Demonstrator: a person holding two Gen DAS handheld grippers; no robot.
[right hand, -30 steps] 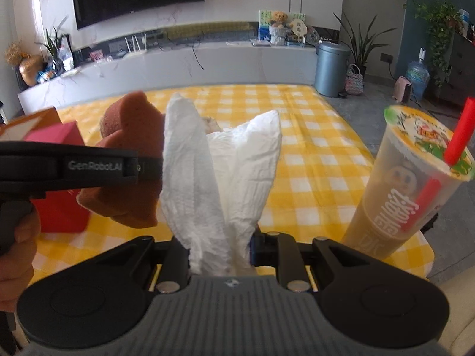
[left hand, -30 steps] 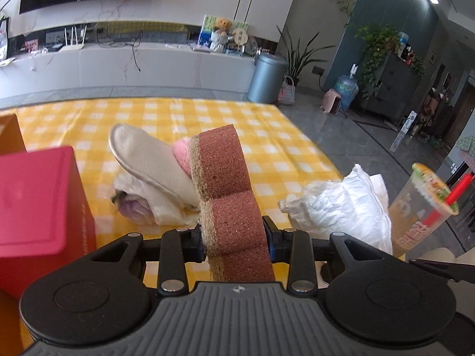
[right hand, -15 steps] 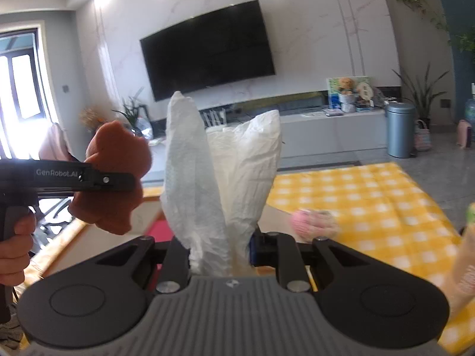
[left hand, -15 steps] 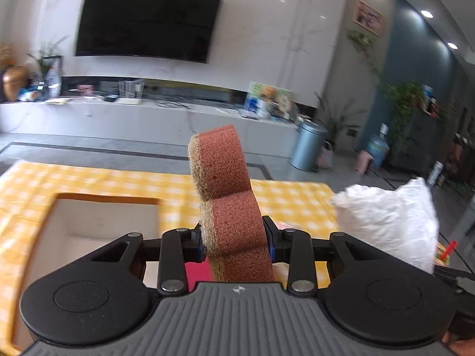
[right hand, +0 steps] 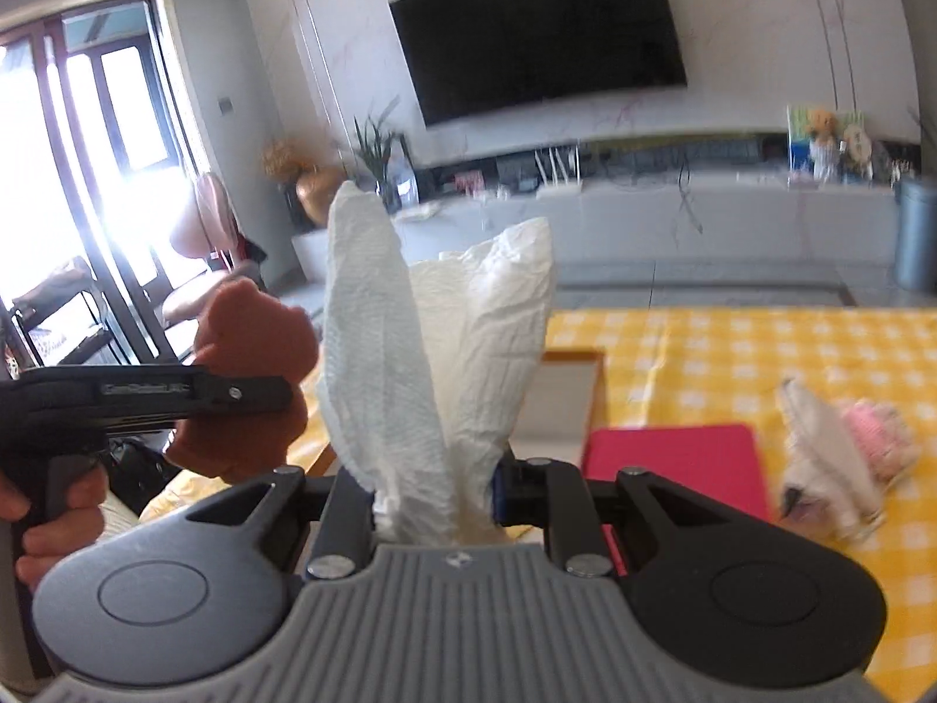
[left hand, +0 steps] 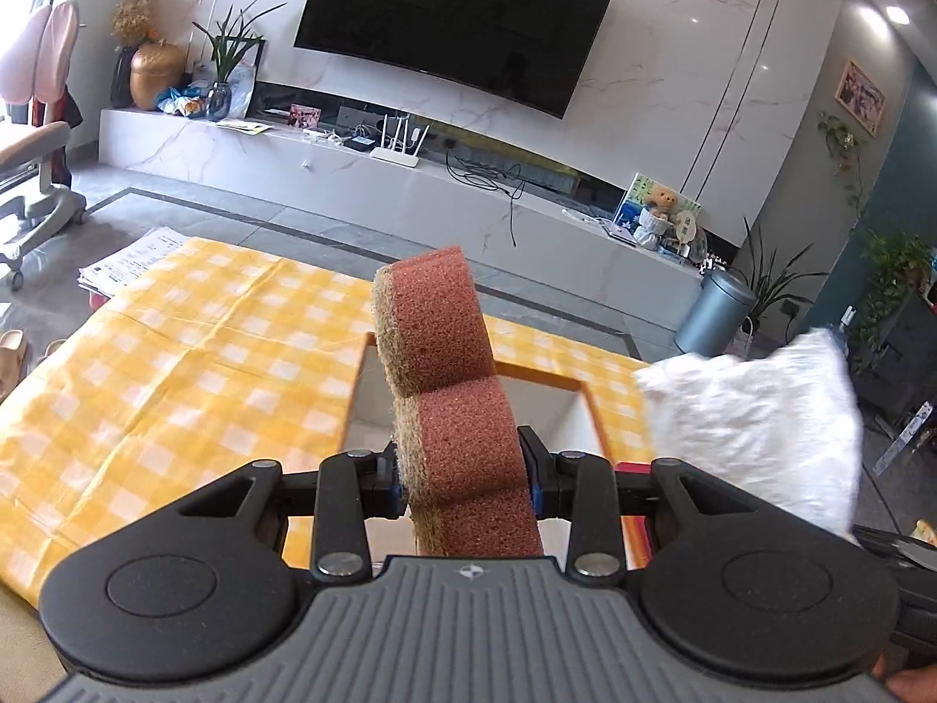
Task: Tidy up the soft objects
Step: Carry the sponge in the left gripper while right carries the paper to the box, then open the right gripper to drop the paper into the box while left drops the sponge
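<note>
A reddish-brown sponge [left hand: 451,410] is clamped upright in the left hand-held gripper [left hand: 462,468], jaws pressed on both its sides, and is held above an open orange-rimmed box [left hand: 577,410] on the yellow-checked desk [left hand: 175,381]. A crumpled white paper towel [right hand: 439,351] is pinched in the right hand-held gripper [right hand: 433,486], its folds standing up between the closed pads. A red lid [right hand: 673,468] is seen beside the box, and a pale cloth bundle [right hand: 831,463] with something pink is left lying on the desk to the right.
</note>
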